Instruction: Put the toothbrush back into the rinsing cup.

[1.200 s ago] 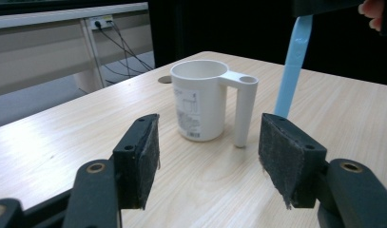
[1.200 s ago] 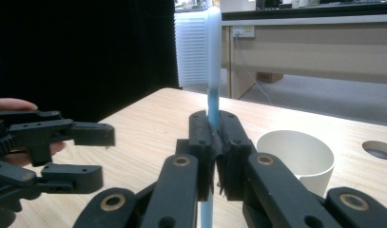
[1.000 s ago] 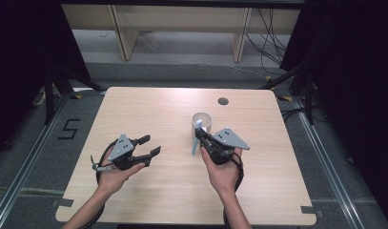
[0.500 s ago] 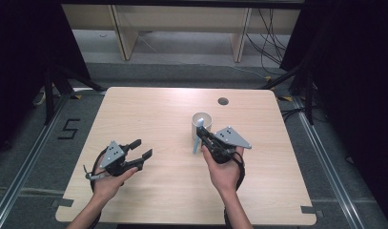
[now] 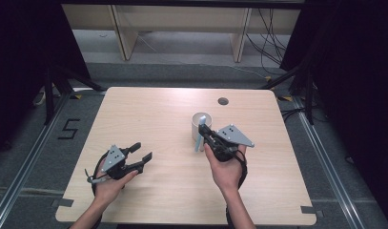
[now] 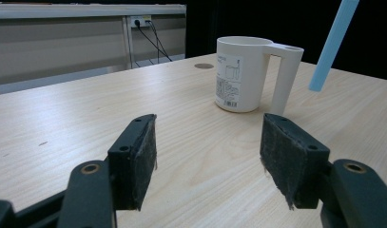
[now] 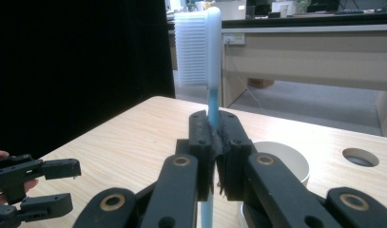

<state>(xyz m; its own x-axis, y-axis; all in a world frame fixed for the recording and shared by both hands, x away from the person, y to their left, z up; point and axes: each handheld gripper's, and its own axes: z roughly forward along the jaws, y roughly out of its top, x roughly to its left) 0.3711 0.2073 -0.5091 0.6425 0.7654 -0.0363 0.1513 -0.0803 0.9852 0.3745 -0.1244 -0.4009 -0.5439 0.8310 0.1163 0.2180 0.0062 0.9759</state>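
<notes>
Beside the white mug, on its handle side, the right hand reaches in from the near edge of the pale wood-grain tabletop, its right claw clamped tight on a toothbrush. That brush has a light blue plastic handle and a white bristled head; in the right gripper view it stands upright between the padded black jaws, head above them, the blue end of the handle hanging below. The mug is a smooth cylinder with a squared, flat-topped handle and a printed label on its wall; what is inside it cannot be told. Well to the left of the mug and nearer the person, the left hand lies low over the tabletop, its left claw pointed toward the mug. Its jaws, faced with rough dark pads, have just been opening slightly and stand wide apart with nothing between them.
</notes>
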